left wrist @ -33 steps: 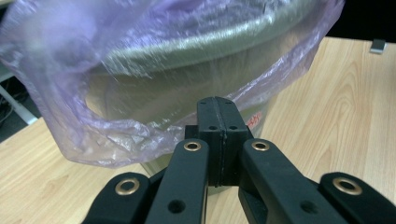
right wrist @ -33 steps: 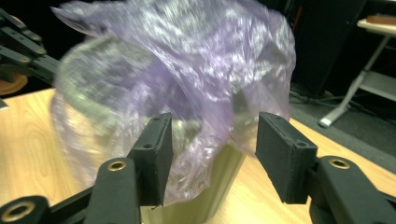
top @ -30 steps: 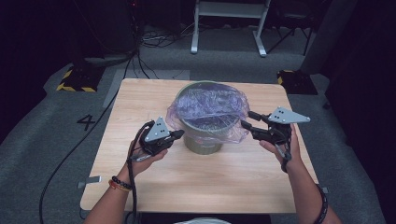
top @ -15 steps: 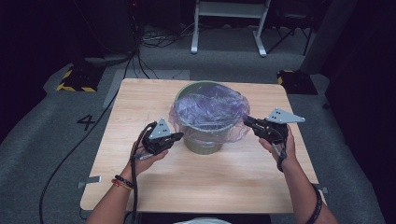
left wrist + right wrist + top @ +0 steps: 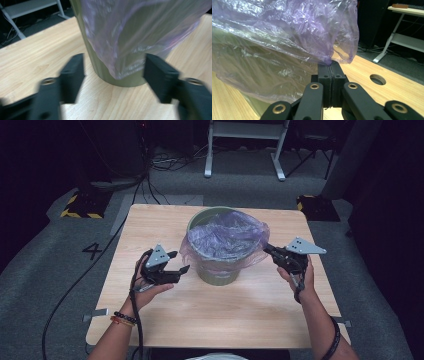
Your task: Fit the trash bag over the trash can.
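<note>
Bag (image 5: 231,236) pinching in right gripper (image 5: 331,66), left gripper (image 5: 113,68) gaping; risking tearing film or tipping bin (image 5: 219,270) toward tabletop's (image 5: 210,305) right edge.

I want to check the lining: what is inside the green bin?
A thin purple plastic bag lines the green bin, its edge folded over the rim and hanging outside. The crumpled film covers the bin's inside, so anything lower down cannot be seen.
</note>
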`<state>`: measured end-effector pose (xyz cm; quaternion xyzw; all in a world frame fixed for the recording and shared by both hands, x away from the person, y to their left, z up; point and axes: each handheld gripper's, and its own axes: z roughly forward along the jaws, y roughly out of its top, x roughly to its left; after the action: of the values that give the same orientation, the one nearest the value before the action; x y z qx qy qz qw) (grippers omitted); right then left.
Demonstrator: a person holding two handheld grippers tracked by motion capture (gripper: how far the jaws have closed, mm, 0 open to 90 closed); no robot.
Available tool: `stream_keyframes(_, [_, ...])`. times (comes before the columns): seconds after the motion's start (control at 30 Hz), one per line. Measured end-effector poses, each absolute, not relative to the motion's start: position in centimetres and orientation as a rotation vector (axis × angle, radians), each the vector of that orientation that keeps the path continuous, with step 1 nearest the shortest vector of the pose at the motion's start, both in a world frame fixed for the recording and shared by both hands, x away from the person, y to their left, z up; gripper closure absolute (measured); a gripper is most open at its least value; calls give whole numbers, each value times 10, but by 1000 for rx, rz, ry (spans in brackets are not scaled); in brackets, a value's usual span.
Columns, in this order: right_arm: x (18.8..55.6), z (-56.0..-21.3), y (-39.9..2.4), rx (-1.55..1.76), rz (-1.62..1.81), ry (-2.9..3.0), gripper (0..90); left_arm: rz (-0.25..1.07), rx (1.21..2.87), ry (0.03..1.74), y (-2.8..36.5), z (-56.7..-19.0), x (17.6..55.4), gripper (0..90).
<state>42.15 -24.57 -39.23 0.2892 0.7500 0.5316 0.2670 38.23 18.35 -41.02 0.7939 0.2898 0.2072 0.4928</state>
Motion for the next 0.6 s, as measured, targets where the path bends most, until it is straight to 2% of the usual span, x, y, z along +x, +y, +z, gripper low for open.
stream_keyframes(0.1, [420,-390,-244,762,1423,2017,879,542,1891,634,190,-393,367,198])
stream_keyframes(0.2, [418,-388,-243,758,1405,2004,652,564,1860,582,191,-374,358,197])
stream_keyframes(0.3, [416,-385,-243,736,1415,1985,502,564,1845,549,186,-360,356,209])
stream_keyframes(0.4, [411,-380,-245,729,1403,1940,404,567,1859,525,178,-355,361,213])
stream_keyframes(0.5, [409,-372,-248,724,1389,1893,377,579,1899,516,166,-355,367,223])
stream_keyframes(0.6, [411,-364,-248,699,1356,1870,394,610,1931,524,158,-354,373,317])
